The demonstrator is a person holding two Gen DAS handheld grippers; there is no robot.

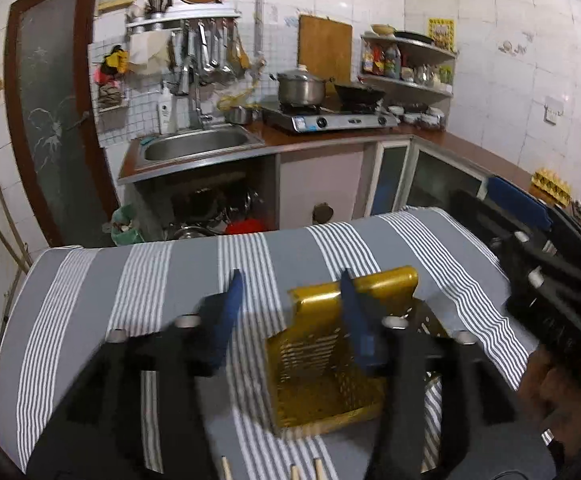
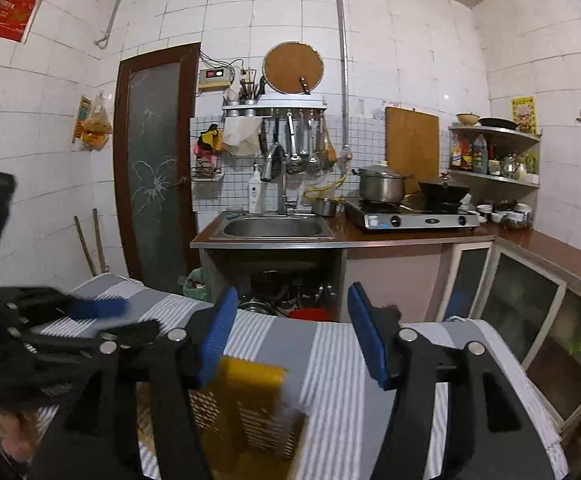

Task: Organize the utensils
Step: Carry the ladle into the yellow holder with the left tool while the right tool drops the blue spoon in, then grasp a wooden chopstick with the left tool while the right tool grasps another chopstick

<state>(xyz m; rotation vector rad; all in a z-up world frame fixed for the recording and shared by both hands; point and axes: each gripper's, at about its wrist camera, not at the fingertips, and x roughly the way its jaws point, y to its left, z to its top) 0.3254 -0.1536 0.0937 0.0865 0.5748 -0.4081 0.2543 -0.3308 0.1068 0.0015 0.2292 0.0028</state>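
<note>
A yellow slotted plastic basket (image 1: 322, 380) lies on a table covered with a grey and white striped cloth (image 1: 150, 280). My left gripper (image 1: 290, 284) hovers over the basket's near side, open, with nothing pinched between its blue pads. Three wooden stick ends, likely chopsticks (image 1: 295, 472), poke in at the bottom edge. In the right wrist view the basket (image 2: 250, 400) sits blurred below my right gripper (image 2: 293, 296), which is open and holds nothing. The left gripper's blue finger (image 2: 98, 308) shows at the left there. The right gripper's blue finger (image 1: 518, 200) shows at the right in the left wrist view.
Beyond the table stand a steel sink (image 2: 274, 228), a gas stove (image 2: 414, 216) with a pot (image 2: 382, 184) and a wok, and glass-front cabinets (image 2: 530, 312) on the right. A dark door (image 2: 154, 168) is at the left. A person's hand (image 1: 550, 380) holds the right gripper.
</note>
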